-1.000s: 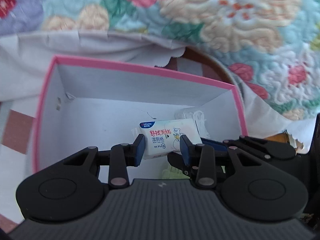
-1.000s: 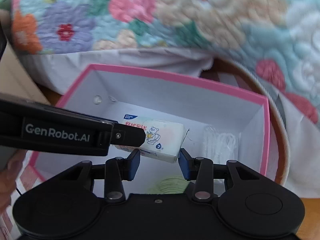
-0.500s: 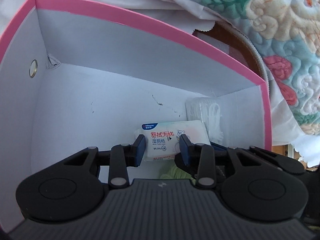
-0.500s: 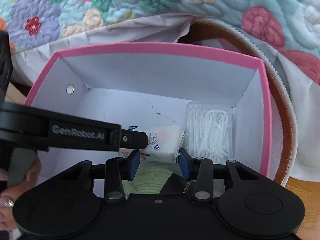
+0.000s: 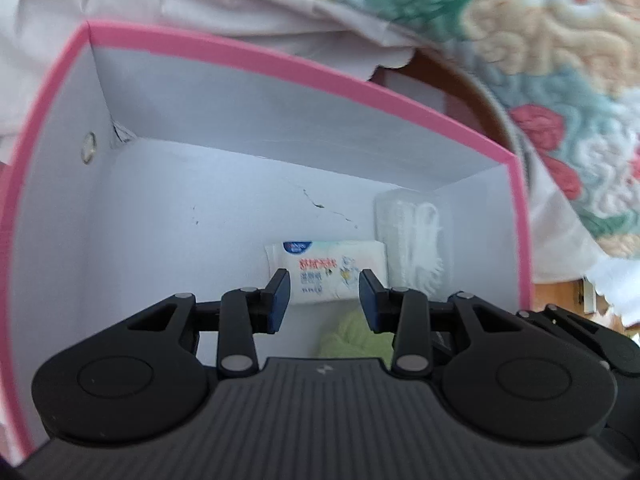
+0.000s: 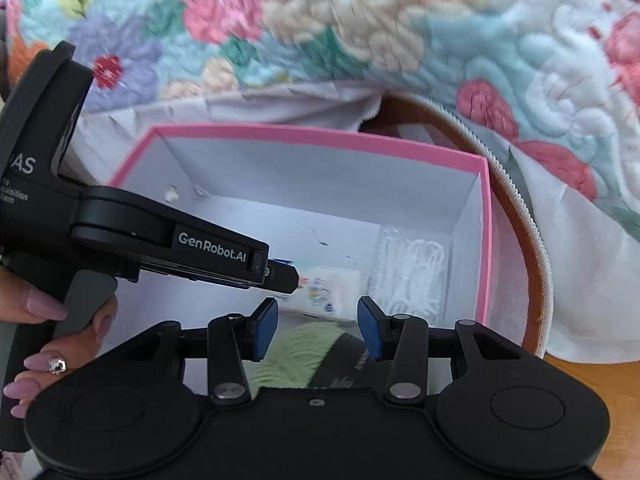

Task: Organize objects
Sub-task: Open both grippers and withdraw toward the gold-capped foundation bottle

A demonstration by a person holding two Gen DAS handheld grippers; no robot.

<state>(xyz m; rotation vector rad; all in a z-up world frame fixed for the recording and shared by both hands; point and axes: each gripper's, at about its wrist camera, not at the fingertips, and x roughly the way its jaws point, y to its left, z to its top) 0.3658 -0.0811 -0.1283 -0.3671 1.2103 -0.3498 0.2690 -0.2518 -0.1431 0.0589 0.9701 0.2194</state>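
The wipes pack (image 5: pixel 328 270) lies flat on the floor of the pink box (image 5: pixel 256 60), low and right of centre in the left wrist view, just beside a clear bag of floss picks (image 5: pixel 416 240) in the box's right corner. A ball of green yarn (image 5: pixel 352 332) sits nearer, at the lower centre. Judged from this, three items are already packed; what is left outside the box cannot be seen.

The left gripper (image 5: pixel 323 296) hangs over the pack with its tongs spread, touching nothing. The right gripper (image 6: pixel 316 322) is likewise spread and empty, above the yarn.

The pack is a soft white pouch with a blue tab, red lettering and a small cartoon print, slightly blurred. A floral quilt (image 6: pixel 360 32) fills the top of the frame.
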